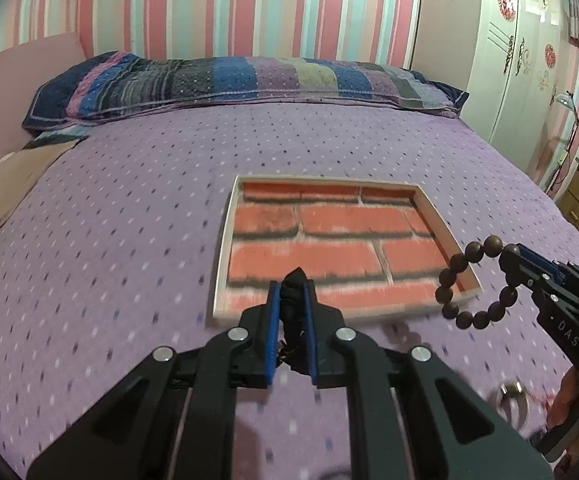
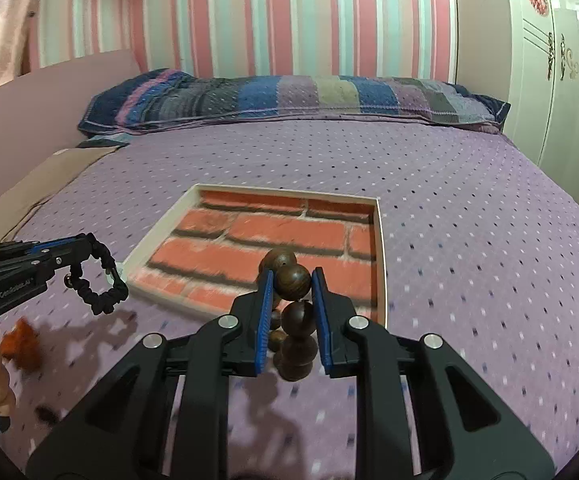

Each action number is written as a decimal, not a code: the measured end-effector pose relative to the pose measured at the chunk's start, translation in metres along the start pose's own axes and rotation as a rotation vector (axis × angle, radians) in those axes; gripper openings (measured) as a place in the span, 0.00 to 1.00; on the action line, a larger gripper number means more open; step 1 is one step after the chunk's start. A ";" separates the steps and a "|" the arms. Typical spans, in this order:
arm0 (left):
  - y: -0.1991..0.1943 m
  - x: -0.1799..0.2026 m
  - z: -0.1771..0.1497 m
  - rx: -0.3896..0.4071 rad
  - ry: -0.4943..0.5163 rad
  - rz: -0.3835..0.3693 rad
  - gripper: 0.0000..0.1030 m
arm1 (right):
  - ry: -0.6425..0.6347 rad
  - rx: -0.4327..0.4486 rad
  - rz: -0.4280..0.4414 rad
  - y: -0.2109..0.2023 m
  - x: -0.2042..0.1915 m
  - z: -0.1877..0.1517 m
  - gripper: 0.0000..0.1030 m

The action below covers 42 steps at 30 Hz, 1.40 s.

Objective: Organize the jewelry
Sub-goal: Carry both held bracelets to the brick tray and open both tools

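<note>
A shallow tray [image 1: 225, 240] with a brick-pattern floor and a pale rim lies on the purple bedspread; it also shows in the right wrist view [image 2: 381, 264]. My left gripper [image 1: 292, 286] is shut on a black fabric-wrapped bracelet [image 1: 295, 300], held just over the tray's near edge; the bracelet's loop hangs below it in the right wrist view [image 2: 101, 288]. My right gripper [image 2: 291, 280] is shut on a brown wooden bead bracelet [image 2: 292, 280], above the tray's near right corner. The bead loop hangs from it in the left wrist view [image 1: 469, 280].
A silver ring [image 1: 511, 396] lies on the bedspread near my right hand. An orange item [image 2: 21, 340] and a small dark item [image 2: 45, 414] lie by my left hand. A striped pillow [image 1: 249, 80] is at the bed's head. A white wardrobe [image 1: 521, 60] stands at right.
</note>
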<state>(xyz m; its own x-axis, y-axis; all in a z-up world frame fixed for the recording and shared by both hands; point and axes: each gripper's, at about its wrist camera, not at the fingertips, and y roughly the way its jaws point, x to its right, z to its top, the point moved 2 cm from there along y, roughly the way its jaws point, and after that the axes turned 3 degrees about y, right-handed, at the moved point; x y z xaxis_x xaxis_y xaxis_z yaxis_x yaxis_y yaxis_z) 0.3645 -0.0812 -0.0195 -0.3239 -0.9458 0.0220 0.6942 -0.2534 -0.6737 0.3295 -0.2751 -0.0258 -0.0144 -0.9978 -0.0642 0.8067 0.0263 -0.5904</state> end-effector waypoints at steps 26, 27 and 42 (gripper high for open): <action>0.253 -0.010 0.090 -0.232 0.019 0.098 0.12 | 0.008 -0.208 -0.236 0.214 0.069 0.061 0.20; 0.258 -0.013 0.089 -0.253 0.007 0.092 0.12 | 0.002 -0.226 -0.243 0.219 0.069 0.059 0.20; 0.266 -0.014 0.086 -0.299 0.044 0.144 0.36 | 0.004 -0.426 -0.243 0.264 0.073 0.057 0.30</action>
<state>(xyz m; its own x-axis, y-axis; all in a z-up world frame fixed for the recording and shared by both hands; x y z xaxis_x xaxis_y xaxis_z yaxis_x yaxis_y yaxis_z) 0.6094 -0.1528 -0.1353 -0.2680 -0.9563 -0.1165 0.5177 -0.0410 -0.8546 0.5752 -0.3440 -0.1403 -0.1755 -0.9779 0.1136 0.4662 -0.1842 -0.8653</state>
